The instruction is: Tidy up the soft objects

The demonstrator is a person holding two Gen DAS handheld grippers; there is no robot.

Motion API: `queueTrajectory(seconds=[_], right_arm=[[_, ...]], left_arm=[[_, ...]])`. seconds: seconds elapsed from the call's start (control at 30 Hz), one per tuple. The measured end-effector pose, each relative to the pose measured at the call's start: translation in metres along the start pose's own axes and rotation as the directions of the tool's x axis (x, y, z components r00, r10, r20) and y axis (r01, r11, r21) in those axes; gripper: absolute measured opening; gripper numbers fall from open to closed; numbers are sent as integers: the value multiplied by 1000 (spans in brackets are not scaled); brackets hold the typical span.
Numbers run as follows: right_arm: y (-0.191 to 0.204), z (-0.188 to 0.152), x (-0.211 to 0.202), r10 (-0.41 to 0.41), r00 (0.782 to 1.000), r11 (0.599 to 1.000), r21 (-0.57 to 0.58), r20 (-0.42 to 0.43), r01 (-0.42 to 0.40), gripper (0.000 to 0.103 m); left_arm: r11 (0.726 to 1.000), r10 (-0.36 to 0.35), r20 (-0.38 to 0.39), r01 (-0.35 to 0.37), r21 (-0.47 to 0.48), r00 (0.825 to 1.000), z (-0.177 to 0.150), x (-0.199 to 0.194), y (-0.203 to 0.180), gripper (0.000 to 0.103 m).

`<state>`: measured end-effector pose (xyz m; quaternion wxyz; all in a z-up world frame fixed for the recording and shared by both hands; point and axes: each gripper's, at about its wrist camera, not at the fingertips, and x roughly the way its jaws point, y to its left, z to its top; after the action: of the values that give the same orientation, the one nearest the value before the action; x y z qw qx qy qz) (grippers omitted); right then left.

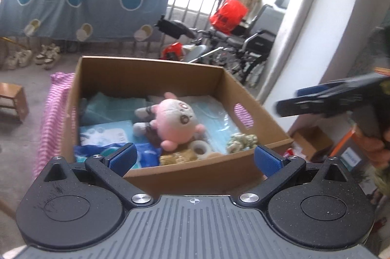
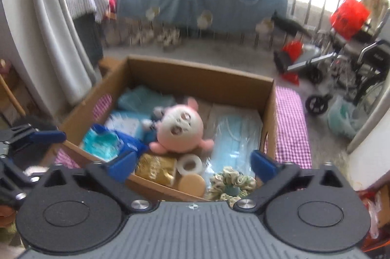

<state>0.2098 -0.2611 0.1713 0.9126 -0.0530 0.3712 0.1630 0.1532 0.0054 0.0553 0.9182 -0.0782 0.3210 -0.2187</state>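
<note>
Presently, item one: pink plush toy point(image 2: 181, 131), lying in the middle of the cardboard box point(image 2: 195, 73), face up, head toward the far wall, feet toward me. Its long axis runs near-to-far with a slight lean to the left. From my right tongs point(image 2: 192, 165) it sits straight ahead and below, inside the span of the jaws but well clear of them; nothing is between the pads, which stand fully released.

Item two: left tongs point(image 1: 193, 159), likewise released and empty, hovering over the near wall of the box; the plush lies ahead of them too, a little left of centre. In my judgement both hands are about equally near, the right one better centred.

Around the plush: a roll of tape point(image 2: 189, 163) and a floral scrunchie point(image 2: 231, 182) at the near right, a pack of blue face masks point(image 2: 234, 134) to the right, a blue packet point(image 2: 126, 142) to the near left, folded teal cloth point(image 2: 143, 98) at the far left.

Under the box: a pink checked cloth point(image 2: 291, 132).
</note>
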Motion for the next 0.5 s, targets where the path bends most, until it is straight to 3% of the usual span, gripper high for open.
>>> queueTrajectory(seconds=[0.13, 0.33, 0.4, 0.5], right_arm=[[4, -25, -24, -16, 994, 995, 103, 109, 5, 103], [11, -53, -30, -118, 980, 971, 227, 159, 80, 103], [11, -60, -31, -120, 979, 966, 249, 166, 76, 103], [14, -62, -27, -180, 974, 952, 273, 140, 137, 103]], left_arm=[[996, 91, 8, -91, -12, 996, 3, -12, -1, 103], [982, 187, 28, -187, -12, 982, 5, -22, -9, 103], [970, 244, 22, -244, -24, 969, 4, -19, -12, 103], [927, 370, -12, -370, -56, 929, 5, -10, -13, 103]])
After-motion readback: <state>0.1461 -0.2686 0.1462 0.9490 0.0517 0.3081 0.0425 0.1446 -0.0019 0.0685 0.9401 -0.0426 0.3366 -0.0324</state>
